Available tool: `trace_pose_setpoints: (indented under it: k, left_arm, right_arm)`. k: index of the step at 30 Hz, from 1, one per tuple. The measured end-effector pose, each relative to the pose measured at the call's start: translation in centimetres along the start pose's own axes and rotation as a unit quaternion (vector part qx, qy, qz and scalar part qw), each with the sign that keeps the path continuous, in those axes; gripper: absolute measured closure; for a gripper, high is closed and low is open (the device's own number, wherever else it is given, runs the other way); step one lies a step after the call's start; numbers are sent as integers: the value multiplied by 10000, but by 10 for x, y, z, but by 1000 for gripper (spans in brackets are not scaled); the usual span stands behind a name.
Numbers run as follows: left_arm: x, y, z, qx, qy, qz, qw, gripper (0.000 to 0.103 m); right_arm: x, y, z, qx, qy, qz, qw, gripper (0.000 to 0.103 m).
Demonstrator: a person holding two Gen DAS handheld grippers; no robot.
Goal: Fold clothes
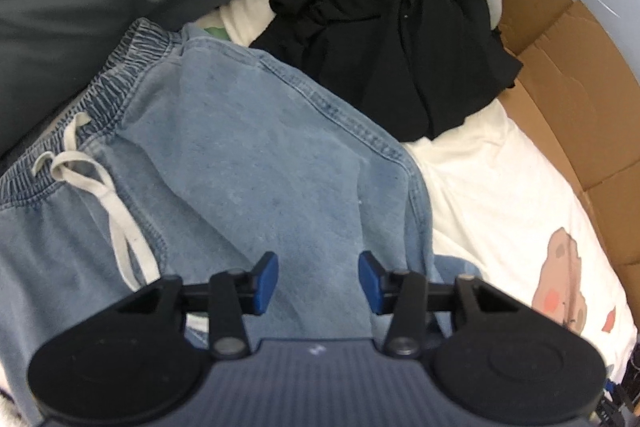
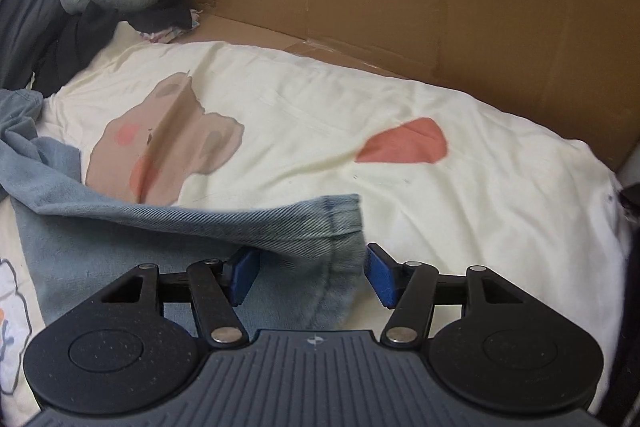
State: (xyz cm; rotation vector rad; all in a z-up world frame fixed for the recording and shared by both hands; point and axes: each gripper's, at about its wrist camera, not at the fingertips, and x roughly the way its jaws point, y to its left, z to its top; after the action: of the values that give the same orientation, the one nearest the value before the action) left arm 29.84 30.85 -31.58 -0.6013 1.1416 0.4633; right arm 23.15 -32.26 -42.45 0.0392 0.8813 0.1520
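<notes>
Fingers of the left gripper stand wide apart over the denim shorts, which lie on the bed near the white drawstring.

The right gripper is also spread wide, its fingers flanking the raised leg hem. Soft, limp, moderately heavy denim; the doubled hem looks the firmest hold.

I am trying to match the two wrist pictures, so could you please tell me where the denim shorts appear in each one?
Left wrist view: the denim shorts fill the centre and left, waistband at upper left, under the open left tool.
Right wrist view: the shorts lie at lower left, with a hem corner between the fingers of the open right tool.
Shared landmark: the bear print on the cream bedding.
</notes>
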Motion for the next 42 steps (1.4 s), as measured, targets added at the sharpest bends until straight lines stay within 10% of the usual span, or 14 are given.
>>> trace_pose_setpoints:
  k: [14,21,33,42]
  left_arm:
    - [22,14,1,-444,-298,-215,9983,53]
    - [24,10,15,-250,-366,-129,9989,53]
    - [16,5,92,-376,-766,51,9963,53]
    - [51,2,120,-801,-320,94,9962,54]
  right_arm:
    - [36,-7,20,327,108,100,9994,36]
    - [24,-6,24,319,104,14,9994,72]
    - [-22,-2,29,487,-295,-347,9978,78]
    - [-40,2,25,570,-328,-809,9946,78]
